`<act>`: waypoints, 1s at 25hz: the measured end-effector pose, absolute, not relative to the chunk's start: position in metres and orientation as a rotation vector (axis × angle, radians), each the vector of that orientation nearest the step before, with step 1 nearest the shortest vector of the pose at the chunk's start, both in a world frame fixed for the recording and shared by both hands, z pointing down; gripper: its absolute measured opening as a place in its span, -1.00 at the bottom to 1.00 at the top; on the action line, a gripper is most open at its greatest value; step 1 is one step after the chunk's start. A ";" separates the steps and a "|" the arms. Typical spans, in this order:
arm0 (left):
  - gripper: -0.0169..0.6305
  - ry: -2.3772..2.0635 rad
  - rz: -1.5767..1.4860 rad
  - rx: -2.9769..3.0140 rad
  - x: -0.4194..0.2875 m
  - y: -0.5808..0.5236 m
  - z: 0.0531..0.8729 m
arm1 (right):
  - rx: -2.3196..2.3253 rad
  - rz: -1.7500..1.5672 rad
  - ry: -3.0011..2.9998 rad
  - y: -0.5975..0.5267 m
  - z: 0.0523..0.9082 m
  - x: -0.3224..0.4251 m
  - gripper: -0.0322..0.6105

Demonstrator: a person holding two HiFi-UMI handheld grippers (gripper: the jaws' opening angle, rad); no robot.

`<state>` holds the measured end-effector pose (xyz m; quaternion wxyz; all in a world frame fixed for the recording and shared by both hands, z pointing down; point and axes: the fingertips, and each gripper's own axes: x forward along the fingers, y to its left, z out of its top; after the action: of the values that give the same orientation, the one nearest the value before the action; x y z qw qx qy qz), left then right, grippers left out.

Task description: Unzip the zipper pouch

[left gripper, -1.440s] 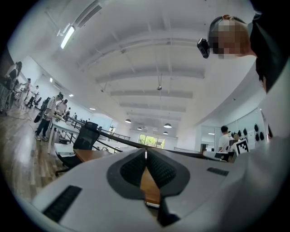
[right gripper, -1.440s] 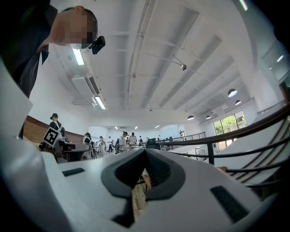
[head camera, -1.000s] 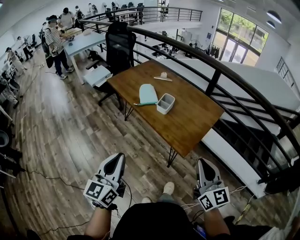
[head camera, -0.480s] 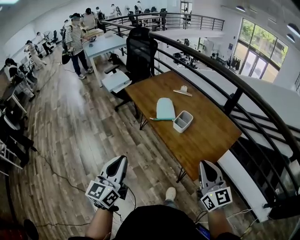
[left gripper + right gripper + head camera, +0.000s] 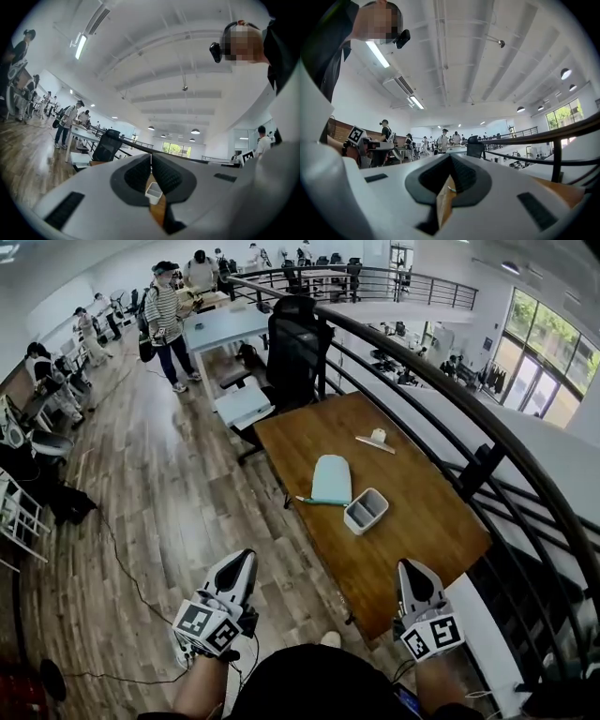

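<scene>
The pale teal zipper pouch (image 5: 330,479) lies flat on the wooden table (image 5: 412,521), its zipper edge toward me. My left gripper (image 5: 243,563) is held over the floor, well short of the table's near corner, jaws shut and empty. My right gripper (image 5: 409,573) hovers at the table's near edge, also shut with nothing in it. Both point level toward the table. In the left gripper view the jaws (image 5: 151,157) meet, with the white tray (image 5: 153,192) seen beyond them. The right gripper view shows closed jaws (image 5: 450,159) too.
A white two-compartment tray (image 5: 365,511) stands right of the pouch. A small white object on a flat strip (image 5: 376,440) lies further back. A black office chair (image 5: 294,343) stands at the table's far end. A black railing (image 5: 450,418) runs along the right. People stand at desks far left.
I have walked toward the table; it and the pouch now sit nearer and more centred in the head view. Both grippers stay shut in front of me.
</scene>
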<state>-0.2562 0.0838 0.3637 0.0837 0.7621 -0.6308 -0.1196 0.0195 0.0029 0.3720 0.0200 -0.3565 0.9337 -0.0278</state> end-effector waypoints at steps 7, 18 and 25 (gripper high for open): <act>-0.91 -1.914 -0.324 2.229 -0.232 0.059 0.377 | -1.051 -0.124 2.920 -0.029 0.380 0.036 -0.91; -0.91 -1.884 -0.244 2.235 -0.211 0.028 0.390 | -1.099 -0.165 2.905 -0.057 0.393 0.054 -0.91; -0.91 -1.812 -0.208 2.292 -0.215 -0.025 0.403 | -1.192 -0.168 2.871 -0.092 0.401 0.053 -0.91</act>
<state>-0.2148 -0.0252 0.4028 0.1061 0.7780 -0.6152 -0.0707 0.0532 -0.0924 0.4006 0.0141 -0.3830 0.9221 -0.0541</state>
